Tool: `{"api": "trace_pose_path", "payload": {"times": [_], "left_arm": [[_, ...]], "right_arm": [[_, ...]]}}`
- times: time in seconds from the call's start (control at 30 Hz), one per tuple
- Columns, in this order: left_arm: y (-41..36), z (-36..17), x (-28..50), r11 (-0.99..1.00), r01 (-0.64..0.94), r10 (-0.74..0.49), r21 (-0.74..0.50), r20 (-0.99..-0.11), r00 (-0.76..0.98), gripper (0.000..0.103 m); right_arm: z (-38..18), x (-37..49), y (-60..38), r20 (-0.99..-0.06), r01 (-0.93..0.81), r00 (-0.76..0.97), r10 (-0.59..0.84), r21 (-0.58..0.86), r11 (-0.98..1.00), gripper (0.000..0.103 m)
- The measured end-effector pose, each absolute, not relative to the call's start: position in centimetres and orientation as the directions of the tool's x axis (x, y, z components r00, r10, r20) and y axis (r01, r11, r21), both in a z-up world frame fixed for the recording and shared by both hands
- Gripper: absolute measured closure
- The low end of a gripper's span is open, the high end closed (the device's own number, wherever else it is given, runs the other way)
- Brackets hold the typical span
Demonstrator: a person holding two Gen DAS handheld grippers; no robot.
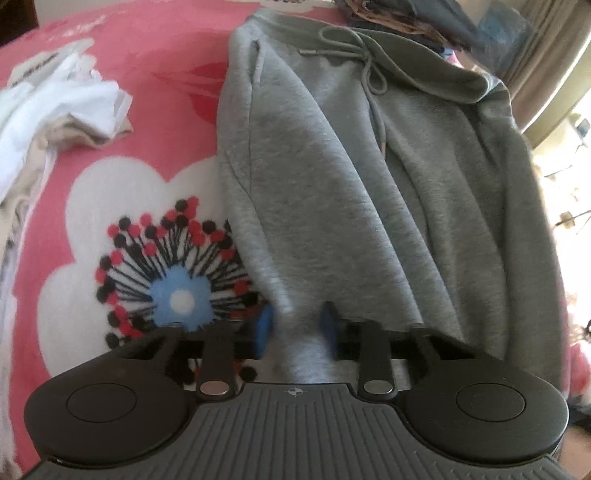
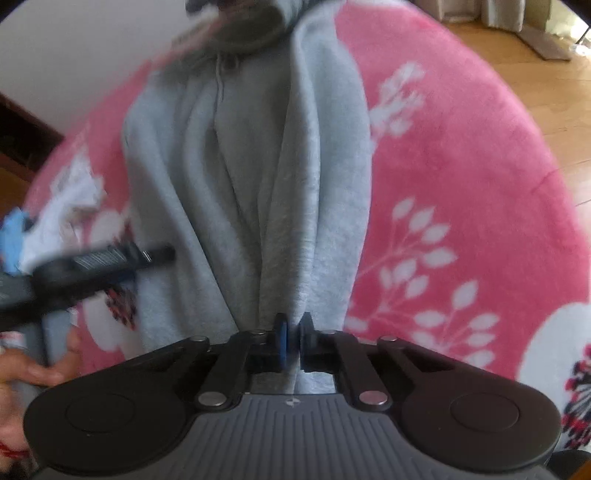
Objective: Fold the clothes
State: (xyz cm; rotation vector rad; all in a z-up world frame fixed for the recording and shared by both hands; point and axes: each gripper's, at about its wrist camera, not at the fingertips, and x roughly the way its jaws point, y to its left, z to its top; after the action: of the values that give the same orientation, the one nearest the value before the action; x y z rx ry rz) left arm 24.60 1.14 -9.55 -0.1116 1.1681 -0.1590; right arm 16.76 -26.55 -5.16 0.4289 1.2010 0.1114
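Item: grey hoodie (image 1: 332, 177), fleece, laid lengthwise on a pink floral blanket (image 1: 155, 59). In the left wrist view it fills the centre and the 1 to 3 o'clock area; its hood (image 1: 417, 62) sits at 12 to 1 o'clock with the drawstring (image 1: 369, 70) tied in a loose bow. One side panel or sleeve is folded in across the body, forming a long diagonal ridge running from 11 o'clock down to 6 o'clock.

Left hand-held gripper (image 1: 297, 325): blue pads spread somewhat apart, a gathered strip of the hoodie's fabric passing between them. Whether the pads actually bite on the cloth cannot be told; the picture is blurred there.

Right hand-held gripper (image 2: 294, 339): blue pads pressed nearly together, pinching a vertical fold of the hoodie (image 2: 258, 177). From this pinch the cloth rises in long pleats toward the hood at 12 o'clock.

Other contents:
- White crumpled garments (image 1: 62, 107) with a beige piece under them, at 9 to 10 o'clock in the left wrist view, well apart from the hoodie.
- Large white flower print (image 1: 162, 266) with blue centre and red and black dots, at 8 o'clock, partly covered by the hoodie's edge.
- Dark mixed clothing (image 1: 406, 18) at 12 o'clock, just beyond the hood.
- Person's hand (image 2: 33, 369) at 8 o'clock in the right wrist view, holding the other gripper's dark body (image 2: 92, 269).
- Wooden floor (image 2: 517, 81) at 1 to 2 o'clock beyond the blanket edge.
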Motion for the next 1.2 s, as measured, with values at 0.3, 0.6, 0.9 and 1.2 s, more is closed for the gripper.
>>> {"api": "trace_pose_path", "payload": {"times": [0.3, 0.6, 0.9, 1.2], "left_arm": [[3.2, -9.6, 24.0, 0.983, 0.041, -0.180, -0.178, -0.905, 0.387, 0.091], [4.5, -7.3, 25.3, 0.977, 0.099, -0.214, -0.190, -0.857, 0.468, 0.082], [5.0, -5.6, 30.6, 0.985, 0.082, -0.169, -0.150, -0.779, 0.603, 0.082], [3.7, -6.3, 33.4, 0.994, 0.030, -0.098, -0.102, -0.762, 0.640, 0.082]], "right_arm": [[-1.0, 16.4, -36.2, -0.879, 0.265, 0.472, 0.065, 0.212, 0.941, 0.098], [-3.1, 20.0, -38.2, -0.907, 0.378, 0.405, -0.115, 0.052, 0.924, 0.065], [0.4, 28.2, -33.6, -0.737, 0.090, 0.650, 0.187, 0.319, 0.944, 0.071], [-8.9, 45.8, -25.6, -0.834, -0.049, 0.518, 0.191, 0.194, 0.980, 0.088]]}}
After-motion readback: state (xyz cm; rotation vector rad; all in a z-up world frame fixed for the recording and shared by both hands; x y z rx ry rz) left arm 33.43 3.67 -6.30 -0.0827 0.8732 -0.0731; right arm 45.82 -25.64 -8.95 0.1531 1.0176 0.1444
